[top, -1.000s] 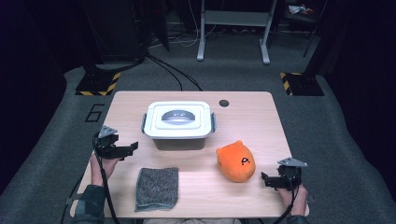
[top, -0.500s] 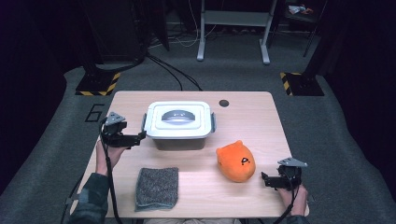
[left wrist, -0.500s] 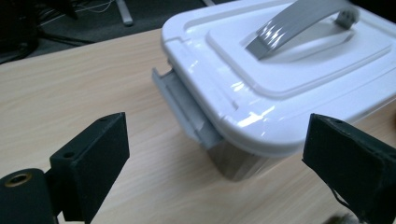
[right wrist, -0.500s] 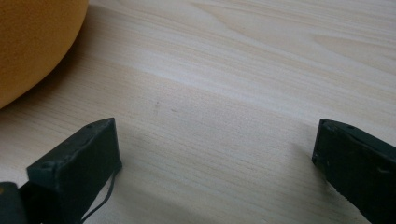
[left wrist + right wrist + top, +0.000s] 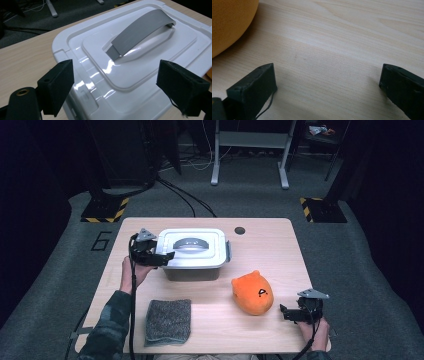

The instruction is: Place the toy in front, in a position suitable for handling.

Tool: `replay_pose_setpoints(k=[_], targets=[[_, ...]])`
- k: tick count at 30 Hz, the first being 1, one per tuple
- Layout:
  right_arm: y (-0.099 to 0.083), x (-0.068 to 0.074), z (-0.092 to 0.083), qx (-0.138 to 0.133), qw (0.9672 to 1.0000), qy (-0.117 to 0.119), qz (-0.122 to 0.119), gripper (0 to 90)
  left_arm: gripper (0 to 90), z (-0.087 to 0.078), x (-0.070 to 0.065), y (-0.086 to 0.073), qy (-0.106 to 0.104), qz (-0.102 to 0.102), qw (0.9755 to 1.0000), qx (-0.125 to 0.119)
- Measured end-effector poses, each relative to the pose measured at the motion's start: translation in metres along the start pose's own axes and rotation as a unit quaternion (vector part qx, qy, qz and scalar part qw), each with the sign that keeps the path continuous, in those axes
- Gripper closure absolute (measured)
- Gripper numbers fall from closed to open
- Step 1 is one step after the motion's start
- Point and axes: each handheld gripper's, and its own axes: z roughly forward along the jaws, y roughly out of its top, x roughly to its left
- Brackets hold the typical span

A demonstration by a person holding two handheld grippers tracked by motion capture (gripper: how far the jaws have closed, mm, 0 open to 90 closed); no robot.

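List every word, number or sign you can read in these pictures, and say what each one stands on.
"6": large dark numeral on the grey floor, left of the table.
"A"-like black mark: on the orange plush toy; too blurred to be sure.
Nothing readable on the white box lid.

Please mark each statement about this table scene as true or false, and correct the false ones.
1. The white box has its lid on. True.
2. The left gripper is shut on the grey handle. False: its jaws are apart at the left end of the lid, and the handle lies beyond them, untouched.
3. The orange plush toy lies inside the box. False: it lies on the table, in front of the box and to its right.
4. The grey cloth lies folded near the front edge of the table. True.
5. The right gripper holds the cloth. False: it is open over bare wood beside the toy.
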Motion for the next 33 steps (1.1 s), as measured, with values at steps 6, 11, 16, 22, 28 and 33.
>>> replay_pose_setpoints(k=[6,11,16,22,28,33], targets=[[0.000,0.000,0.000,0.000,1.0000,0.000,0.001,0.0,22.5,0.019,-0.003,0.009,-0.016,0.007,0.9998,0.005],[0.000,0.000,0.000,0.000,1.0000,0.000,0.000,0.0,27.8,0.029,-0.001,0.014,-0.037,0.001,0.9993,0.003],[0.000,0.000,0.000,0.000,1.0000,0.000,0.000,0.0,36.0,0.040,-0.001,0.014,-0.029,0.012,0.9995,0.006],[0.000,0.000,0.000,0.000,1.0000,0.000,0.001,0.0,48.1,0.043,-0.002,0.014,-0.035,0.026,0.9990,0.004],[0.000,0.000,0.000,0.000,1.0000,0.000,0.000,0.0,51.1,0.042,-0.002,0.014,-0.029,0.040,0.9988,0.005],[0.000,0.000,0.000,0.000,1.0000,0.000,0.000,0.0,52.4,0.041,0.000,0.014,-0.018,0.050,0.9986,0.006]])
